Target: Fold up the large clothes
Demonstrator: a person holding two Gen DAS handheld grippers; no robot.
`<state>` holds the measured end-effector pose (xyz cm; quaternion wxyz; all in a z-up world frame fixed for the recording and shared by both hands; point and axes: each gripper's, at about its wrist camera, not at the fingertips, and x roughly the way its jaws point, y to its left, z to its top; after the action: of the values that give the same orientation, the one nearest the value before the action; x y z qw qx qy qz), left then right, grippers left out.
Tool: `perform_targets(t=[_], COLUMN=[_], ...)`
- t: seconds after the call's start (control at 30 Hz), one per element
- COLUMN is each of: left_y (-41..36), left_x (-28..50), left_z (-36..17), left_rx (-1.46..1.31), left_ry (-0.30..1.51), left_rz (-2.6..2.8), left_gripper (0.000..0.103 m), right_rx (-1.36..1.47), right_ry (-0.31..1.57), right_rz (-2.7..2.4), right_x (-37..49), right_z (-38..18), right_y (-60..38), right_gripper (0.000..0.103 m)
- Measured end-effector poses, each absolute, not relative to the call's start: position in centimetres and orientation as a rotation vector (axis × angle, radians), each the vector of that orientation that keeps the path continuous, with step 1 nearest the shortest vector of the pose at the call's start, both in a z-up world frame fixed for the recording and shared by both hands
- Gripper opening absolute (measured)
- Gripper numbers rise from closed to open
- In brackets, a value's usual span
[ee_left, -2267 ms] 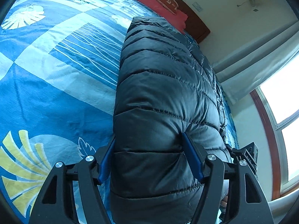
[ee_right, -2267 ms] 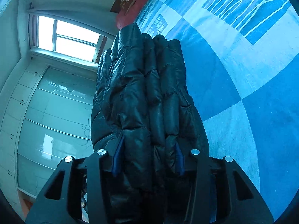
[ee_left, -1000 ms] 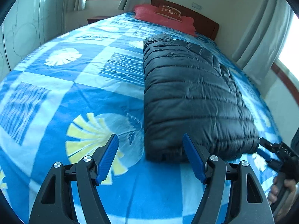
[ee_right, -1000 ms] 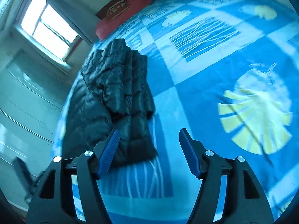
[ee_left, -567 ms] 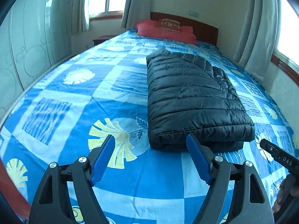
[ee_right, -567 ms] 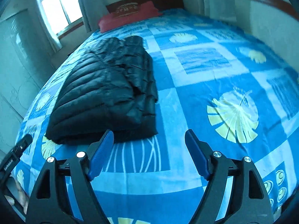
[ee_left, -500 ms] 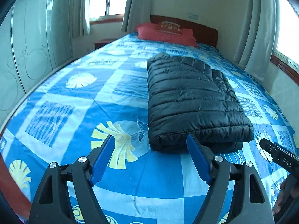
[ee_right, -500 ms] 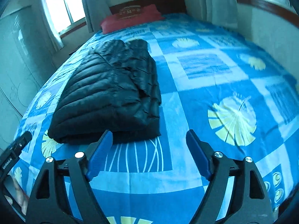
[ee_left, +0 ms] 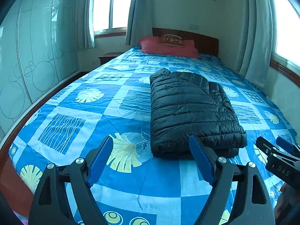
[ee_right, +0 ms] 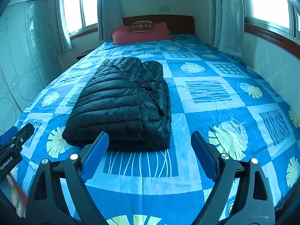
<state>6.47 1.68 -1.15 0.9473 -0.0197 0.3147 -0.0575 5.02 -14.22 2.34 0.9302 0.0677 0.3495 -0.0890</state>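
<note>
A black quilted puffer jacket (ee_left: 189,108) lies folded into a thick rectangle on the blue patterned bed (ee_left: 93,108); it also shows in the right wrist view (ee_right: 123,101). My left gripper (ee_left: 151,146) is open and empty, held above the bed's foot end, short of the jacket's near edge. My right gripper (ee_right: 150,140) is open and empty, also back from the jacket's near edge. The right gripper shows at the right edge of the left wrist view (ee_left: 277,150), and the left gripper at the left edge of the right wrist view (ee_right: 13,136).
Red pillows (ee_left: 168,46) lie by the wooden headboard (ee_left: 204,41). A glass wardrobe (ee_left: 37,56) stands left of the bed, a wall with window and curtains (ee_right: 230,18) on the right. A small nightstand (ee_left: 108,56) sits at the far left.
Both grippers let go of the jacket and pulled back and up toward the foot of the bed. The jacket now lies folded and still on the bed.
</note>
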Motion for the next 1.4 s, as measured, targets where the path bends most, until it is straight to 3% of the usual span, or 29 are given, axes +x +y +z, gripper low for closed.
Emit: perform_targets(t=[1.4], left_y=[1.02], left_x=[5.56], left_z=[-0.67], left_rx=[-0.015], left_ry=[0.622], left_rz=[-0.1], left_gripper=[0.082], right_rx=[0.139], right_ry=[0.702], right_rz=[-0.163], right_x=[4.88], right_z=[2.75], right_y=[-13.32], right_gripper=[0.09])
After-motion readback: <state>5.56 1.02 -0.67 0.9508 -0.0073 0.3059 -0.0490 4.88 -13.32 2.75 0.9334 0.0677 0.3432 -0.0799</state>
